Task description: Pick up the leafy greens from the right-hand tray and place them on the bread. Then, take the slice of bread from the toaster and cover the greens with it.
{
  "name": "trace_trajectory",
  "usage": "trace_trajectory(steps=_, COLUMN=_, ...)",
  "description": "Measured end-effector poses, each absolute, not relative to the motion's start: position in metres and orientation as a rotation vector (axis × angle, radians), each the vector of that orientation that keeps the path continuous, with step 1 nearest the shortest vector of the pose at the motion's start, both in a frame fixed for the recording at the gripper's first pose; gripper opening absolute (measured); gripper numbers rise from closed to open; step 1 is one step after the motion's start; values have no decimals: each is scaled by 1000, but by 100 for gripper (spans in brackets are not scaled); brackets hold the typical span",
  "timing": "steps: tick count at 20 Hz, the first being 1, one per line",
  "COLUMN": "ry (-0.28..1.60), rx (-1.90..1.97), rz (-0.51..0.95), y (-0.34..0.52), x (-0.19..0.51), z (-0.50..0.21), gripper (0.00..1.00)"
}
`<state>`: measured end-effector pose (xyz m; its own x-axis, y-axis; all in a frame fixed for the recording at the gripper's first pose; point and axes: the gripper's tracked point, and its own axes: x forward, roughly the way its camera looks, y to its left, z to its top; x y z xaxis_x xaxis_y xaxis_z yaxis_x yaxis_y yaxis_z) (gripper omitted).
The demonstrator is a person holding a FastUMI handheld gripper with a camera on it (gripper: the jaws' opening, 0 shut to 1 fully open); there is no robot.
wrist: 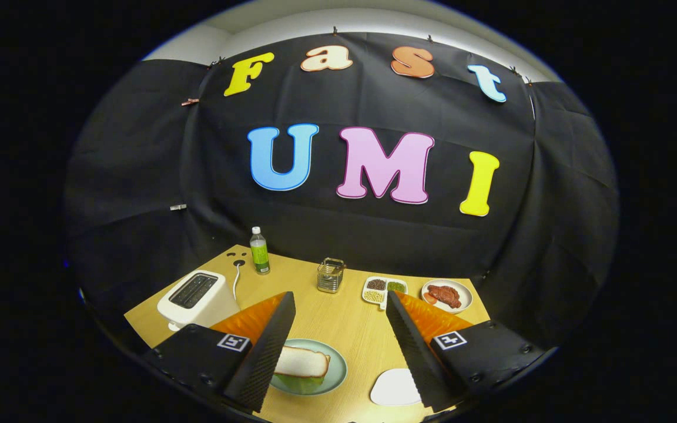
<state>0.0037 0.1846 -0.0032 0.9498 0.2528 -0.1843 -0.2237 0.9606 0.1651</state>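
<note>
My gripper (338,346) stands open above the wooden table, with nothing between its fingers. Below and between the fingers, closer to the left one, lies a pale green plate (336,376). On it a slice of bread (302,361) rests on top of leafy greens (298,385), whose green edge peeks out beneath the slice. The left finger hides part of the plate and the bread. A white toaster (196,298) stands at the left, beyond the left finger; its two slots look dark.
A white tray (394,388) lies by the right finger. Farther back stand a green-labelled bottle (259,251), a small wire holder (331,275), a divided dish of beans (384,289) and a plate of meat (446,295). The toaster's cord (236,281) trails behind it.
</note>
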Motion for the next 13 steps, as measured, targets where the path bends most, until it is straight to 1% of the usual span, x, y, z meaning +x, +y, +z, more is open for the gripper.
trace_trajectory(steps=5, ry=169, rx=111, rz=229, y=181, x=-3, z=9, gripper=97)
trace_trajectory(steps=13, ry=191, rx=106, rz=225, y=180, x=-9, z=1, gripper=97)
